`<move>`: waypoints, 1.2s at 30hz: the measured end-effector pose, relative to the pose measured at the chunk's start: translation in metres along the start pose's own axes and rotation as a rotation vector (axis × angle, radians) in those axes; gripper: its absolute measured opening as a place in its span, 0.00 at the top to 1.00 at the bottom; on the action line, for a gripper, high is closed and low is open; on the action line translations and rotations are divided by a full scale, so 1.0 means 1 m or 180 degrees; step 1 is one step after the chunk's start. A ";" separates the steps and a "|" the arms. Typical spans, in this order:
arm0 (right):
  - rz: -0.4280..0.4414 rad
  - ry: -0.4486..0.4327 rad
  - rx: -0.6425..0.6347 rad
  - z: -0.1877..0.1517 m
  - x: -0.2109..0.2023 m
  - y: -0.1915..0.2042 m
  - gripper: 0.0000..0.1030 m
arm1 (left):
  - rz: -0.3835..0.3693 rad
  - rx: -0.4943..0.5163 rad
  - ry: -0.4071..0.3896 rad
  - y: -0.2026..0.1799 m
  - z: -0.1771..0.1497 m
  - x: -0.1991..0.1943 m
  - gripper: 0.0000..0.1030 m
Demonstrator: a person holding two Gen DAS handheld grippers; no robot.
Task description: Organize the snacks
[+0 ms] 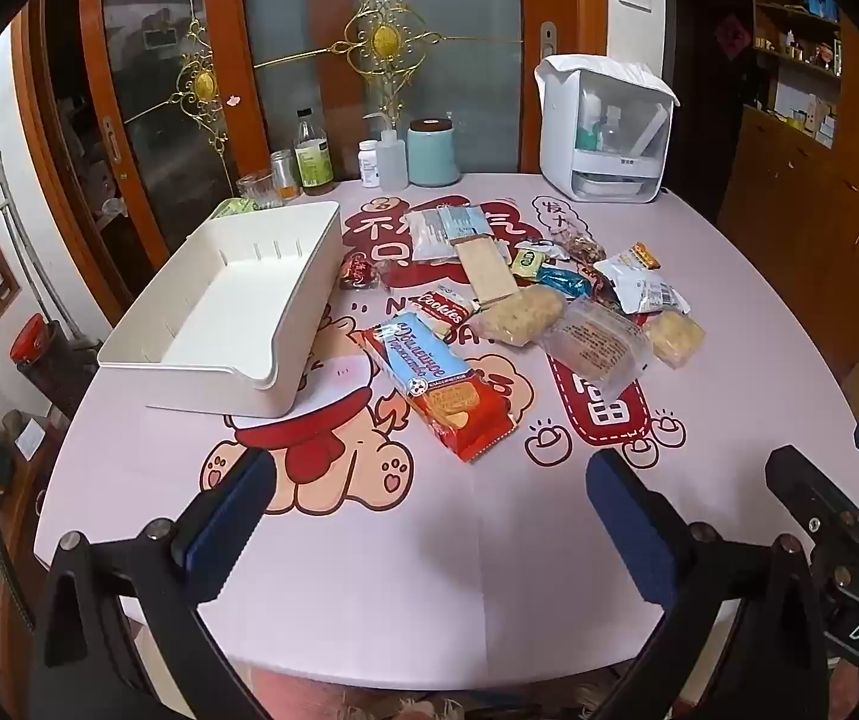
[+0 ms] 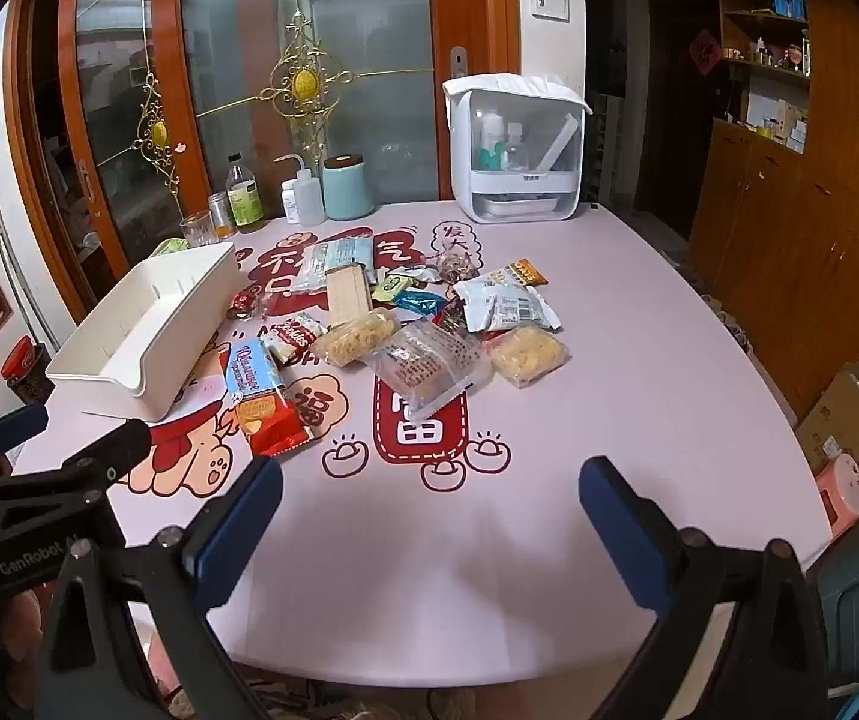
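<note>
An empty white bin (image 1: 231,306) (image 2: 147,327) lies on the left of the pink table (image 1: 429,540) (image 2: 429,540). To its right is a heap of snack packets: a long red and blue biscuit pack (image 1: 438,384) (image 2: 264,393), a small Cookies pack (image 1: 444,307) (image 2: 297,336), clear bags of puffed snacks (image 1: 519,315) (image 2: 357,342), a clear wrapped cake (image 1: 597,345) (image 2: 429,363) and a white pouch (image 1: 645,288) (image 2: 504,303). My left gripper (image 1: 429,510) hovers open over the near table edge, nothing between its fingers. My right gripper (image 2: 429,516) is open likewise, also empty.
Along the table's far edge stand a drinking glass (image 1: 258,189), a green-labelled bottle (image 1: 312,153), a squeeze bottle (image 1: 390,156), a teal canister (image 1: 432,153) and a white dispenser box (image 1: 606,126) (image 2: 516,150). Glass doors rise behind. Wooden cabinets (image 2: 801,252) and cardboard boxes (image 2: 843,414) are at right.
</note>
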State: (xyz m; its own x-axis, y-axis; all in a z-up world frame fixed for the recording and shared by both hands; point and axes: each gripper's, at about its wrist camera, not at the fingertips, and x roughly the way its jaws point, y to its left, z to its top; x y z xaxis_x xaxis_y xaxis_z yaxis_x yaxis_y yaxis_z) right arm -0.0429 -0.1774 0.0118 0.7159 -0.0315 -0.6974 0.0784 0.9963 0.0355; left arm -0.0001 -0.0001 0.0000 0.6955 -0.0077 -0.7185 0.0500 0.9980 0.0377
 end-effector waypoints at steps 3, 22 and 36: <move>0.0002 -0.0005 -0.0001 0.000 0.000 0.000 0.03 | -0.0014 0.0010 -0.0016 0.000 0.000 -0.001 0.00; 0.0003 -0.0005 0.0004 -0.001 0.002 0.000 0.03 | -0.0110 0.0042 0.0010 -0.005 0.000 -0.004 0.00; 0.0004 -0.0008 0.0011 0.002 0.002 -0.002 0.03 | -0.0145 0.0043 0.0044 -0.007 0.003 -0.002 0.00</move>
State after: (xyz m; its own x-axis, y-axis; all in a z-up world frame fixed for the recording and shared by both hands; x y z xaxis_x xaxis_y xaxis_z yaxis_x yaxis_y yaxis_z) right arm -0.0402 -0.1792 0.0113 0.7179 -0.0304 -0.6955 0.0798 0.9960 0.0389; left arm 0.0007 -0.0071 0.0030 0.6824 -0.0522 -0.7291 0.0910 0.9958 0.0139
